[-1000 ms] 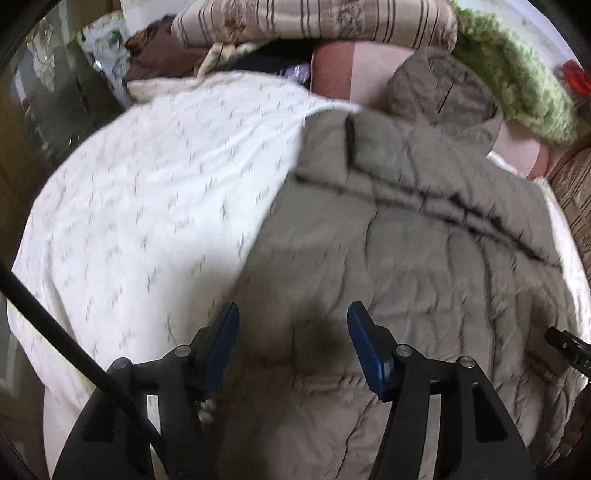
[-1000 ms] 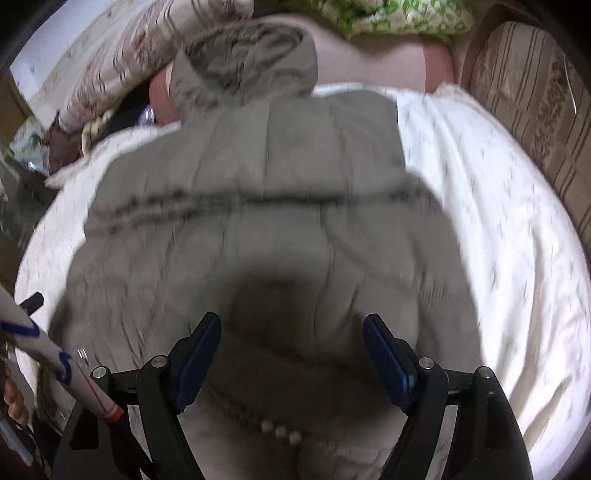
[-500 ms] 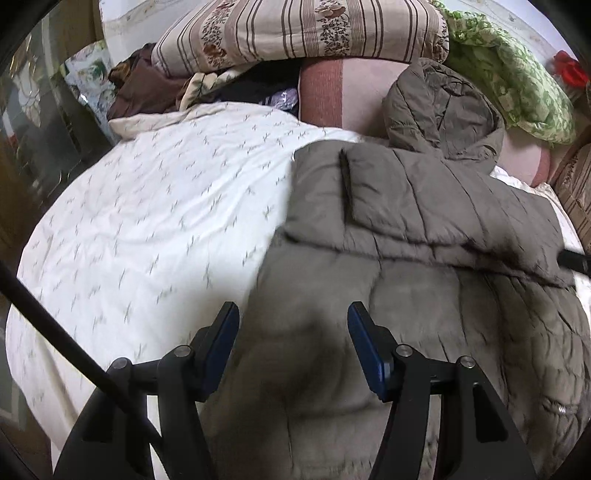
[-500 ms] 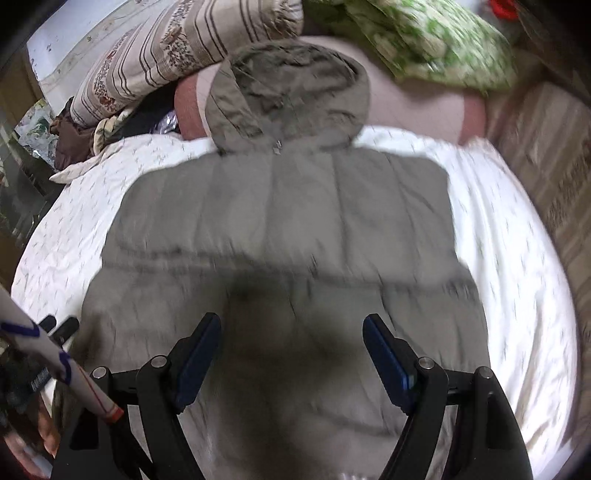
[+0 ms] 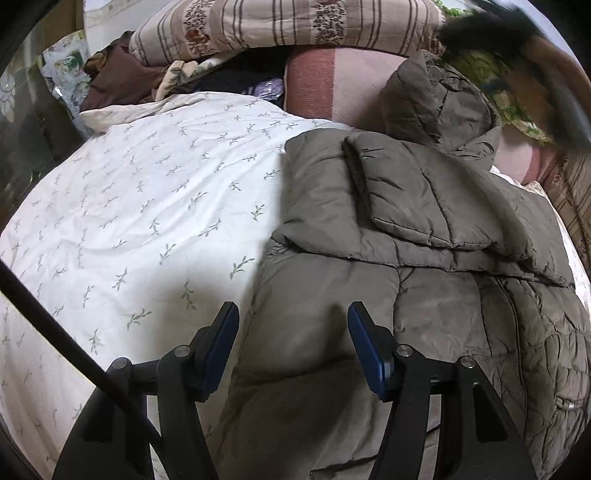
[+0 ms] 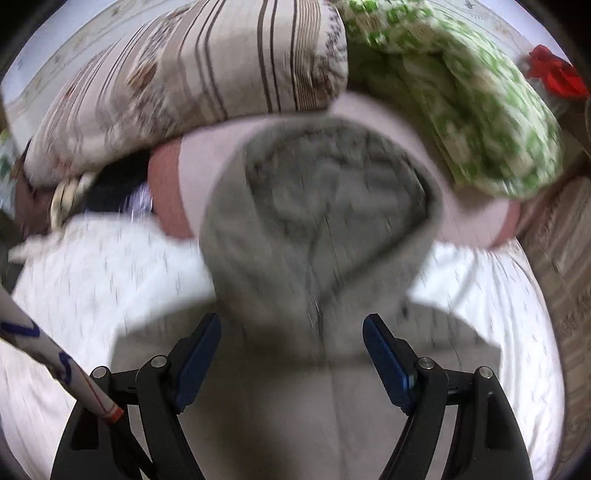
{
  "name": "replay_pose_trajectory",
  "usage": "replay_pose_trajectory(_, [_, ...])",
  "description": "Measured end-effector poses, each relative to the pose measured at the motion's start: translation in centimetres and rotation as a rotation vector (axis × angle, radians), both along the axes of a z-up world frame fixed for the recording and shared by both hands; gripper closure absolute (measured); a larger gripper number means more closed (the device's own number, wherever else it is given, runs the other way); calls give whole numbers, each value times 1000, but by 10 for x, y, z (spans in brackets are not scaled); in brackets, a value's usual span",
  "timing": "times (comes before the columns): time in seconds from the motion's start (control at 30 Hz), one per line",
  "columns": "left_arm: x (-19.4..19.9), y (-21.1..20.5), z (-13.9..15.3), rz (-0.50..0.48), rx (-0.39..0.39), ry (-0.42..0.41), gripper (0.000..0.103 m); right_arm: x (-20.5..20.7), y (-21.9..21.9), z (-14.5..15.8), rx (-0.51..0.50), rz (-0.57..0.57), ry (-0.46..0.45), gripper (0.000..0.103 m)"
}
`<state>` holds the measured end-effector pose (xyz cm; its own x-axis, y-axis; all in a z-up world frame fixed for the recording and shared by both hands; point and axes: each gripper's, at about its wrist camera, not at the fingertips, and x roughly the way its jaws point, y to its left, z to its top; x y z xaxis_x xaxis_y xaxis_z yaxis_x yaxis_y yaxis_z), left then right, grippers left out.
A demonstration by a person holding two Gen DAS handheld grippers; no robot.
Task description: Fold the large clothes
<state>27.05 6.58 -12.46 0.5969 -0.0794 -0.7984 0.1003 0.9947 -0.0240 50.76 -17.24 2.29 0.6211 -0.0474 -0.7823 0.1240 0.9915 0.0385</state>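
Pillows crowd the head of the bed: a striped pillow (image 5: 280, 26) lies on a pink cushion (image 5: 332, 85), with a green patterned one (image 6: 476, 110) beside it. The puffy brown jacket (image 5: 424, 266) lies flat on the white leaf-print bedspread (image 5: 147, 206), lengthwise up the bed, its hood (image 6: 325, 206) resting against the pink cushion. One sleeve (image 5: 424, 199) is folded across the chest. The left gripper (image 5: 291, 325) hovers spread wide over the jacket's lower edge, holding nothing. The right gripper (image 6: 291, 343), also spread and empty, hangs near the collar; that view is blurred.
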Motion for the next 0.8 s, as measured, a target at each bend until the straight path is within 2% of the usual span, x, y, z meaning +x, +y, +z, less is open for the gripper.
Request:
replay_pose_trajectory(0.07, [2, -2, -2, -14, -5, 9, 43, 37, 1, 7, 38, -41, -11, 19])
replay_pose_trajectory(0.23, [5, -5, -9, -41, -22, 48, 42, 98, -2, 7, 111, -138, -37, 18])
replay_pose_trajectory(0.4, [9, -6, -14, -38, -15, 58, 40, 133, -4, -11, 83, -165, -8, 21])
replay_pose_trajectory(0.43, [10, -6, -14, -37, -17, 60, 40, 134, -5, -15, 78, -161, -4, 45])
replay_pose_trajectory(0.47, [10, -6, -14, -34, -22, 63, 40, 134, -6, -18, 87, -150, 14, 90])
replay_pose_trajectory(0.5, [10, -6, -14, -33, -26, 65, 40, 131, -7, -19, 101, -140, 26, 95])
replay_pose_trajectory(0.63, [9, -3, -11, -29, -52, 77, 40, 88, 4, 7, 48, -66, -30, 95])
replay_pose_trajectory(0.8, [3, 5, -4, -23, -97, 79, 40, -5, 26, 51, 9, 57, -81, 96])
